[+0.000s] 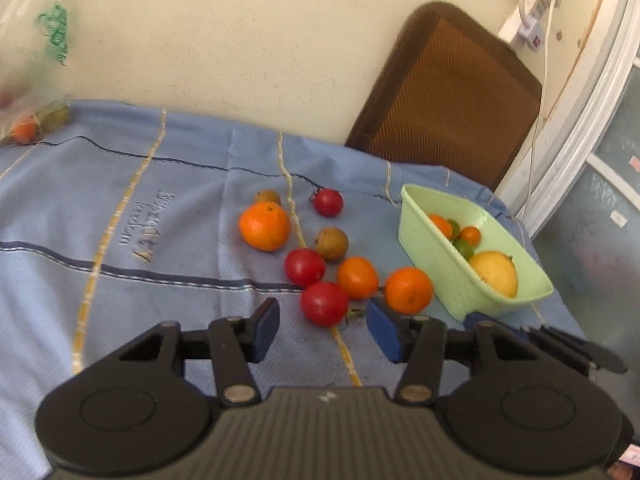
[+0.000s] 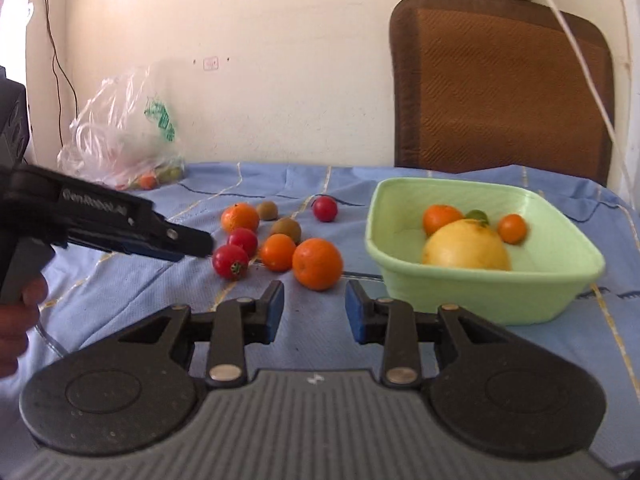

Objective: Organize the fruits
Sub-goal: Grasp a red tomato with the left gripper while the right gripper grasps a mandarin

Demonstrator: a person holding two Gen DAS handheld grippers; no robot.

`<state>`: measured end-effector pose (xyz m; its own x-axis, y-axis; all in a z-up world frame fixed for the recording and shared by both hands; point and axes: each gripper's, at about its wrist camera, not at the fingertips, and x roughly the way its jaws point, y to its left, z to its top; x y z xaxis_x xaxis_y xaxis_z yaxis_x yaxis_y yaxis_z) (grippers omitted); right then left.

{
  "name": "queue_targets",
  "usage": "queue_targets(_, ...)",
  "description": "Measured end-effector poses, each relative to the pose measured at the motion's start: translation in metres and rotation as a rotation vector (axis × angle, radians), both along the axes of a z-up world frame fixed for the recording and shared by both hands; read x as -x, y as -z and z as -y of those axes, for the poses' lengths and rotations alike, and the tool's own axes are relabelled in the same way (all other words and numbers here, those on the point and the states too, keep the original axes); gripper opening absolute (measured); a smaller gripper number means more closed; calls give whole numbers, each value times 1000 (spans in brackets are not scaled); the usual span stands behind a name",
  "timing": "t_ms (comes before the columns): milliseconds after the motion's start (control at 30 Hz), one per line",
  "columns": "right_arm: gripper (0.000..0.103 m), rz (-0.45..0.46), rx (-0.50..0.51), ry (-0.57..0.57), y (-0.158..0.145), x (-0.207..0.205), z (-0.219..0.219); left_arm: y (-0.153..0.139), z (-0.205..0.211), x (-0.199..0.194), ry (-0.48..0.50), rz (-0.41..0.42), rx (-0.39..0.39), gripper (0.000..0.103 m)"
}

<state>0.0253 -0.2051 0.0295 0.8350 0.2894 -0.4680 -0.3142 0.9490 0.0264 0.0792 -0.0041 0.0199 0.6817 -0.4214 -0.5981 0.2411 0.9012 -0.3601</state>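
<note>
Loose fruit lies on a blue cloth: three red tomatoes, the nearest point(image 1: 324, 304) point(image 2: 230, 262), three oranges, the nearest point(image 1: 408, 290) point(image 2: 317, 263), and two brown kiwis point(image 1: 331, 244). A light green basket point(image 1: 440, 276) point(image 2: 532, 300) at the right holds a big yellow fruit point(image 1: 495, 273) point(image 2: 466, 246), small oranges and green fruit. My left gripper point(image 1: 323, 330) is open and empty, just short of the nearest tomato; it shows from the side in the right wrist view point(image 2: 192, 246). My right gripper point(image 2: 315, 308) is open and empty, in front of the nearest orange.
A clear plastic bag point(image 2: 120, 136) with more fruit sits at the back left by the wall. A brown chair back point(image 2: 500, 80) point(image 1: 448, 96) stands behind the basket. Cables and a power strip point(image 1: 528, 20) hang on the wall at right.
</note>
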Motion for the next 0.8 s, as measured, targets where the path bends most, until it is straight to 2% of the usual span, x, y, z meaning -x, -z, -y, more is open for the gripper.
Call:
queue_targets(67, 36, -8, 38, 6, 1, -6, -7, 6, 5, -5, 12, -21, 8, 49)
queue_targets(200, 37, -38, 48, 13, 5, -15, -14, 9, 10, -11, 0, 1, -3, 45)
queue_targets(267, 38, -51, 45, 34, 6, -19, -16, 10, 8, -13, -8, 3, 6, 38)
queue_targets(400, 52, -78, 3, 77, 8, -28, -17, 11, 1, -7, -7, 17, 16, 34)
queue_targets(467, 54, -105, -32, 93, 10, -36, -18, 9, -3, 3, -2, 23, 19, 34)
queue_targets(567, 53, -121, -62, 92, 11, -43, -20, 10, -13, 17, 0, 20, 30, 34)
queue_targets(600, 43, -122, -64, 87, 11, -43, -20, 10, -16, 22, -2, 20, 36, 34)
queue_targets(633, 37, -121, -67, 80, 11, -42, -20, 10, -19, 26, -3, 20, 40, 34)
queue_targets(800, 37, -96, -75, 44, 8, -11, -13, 9, -25, 45, -4, 24, 40, 34)
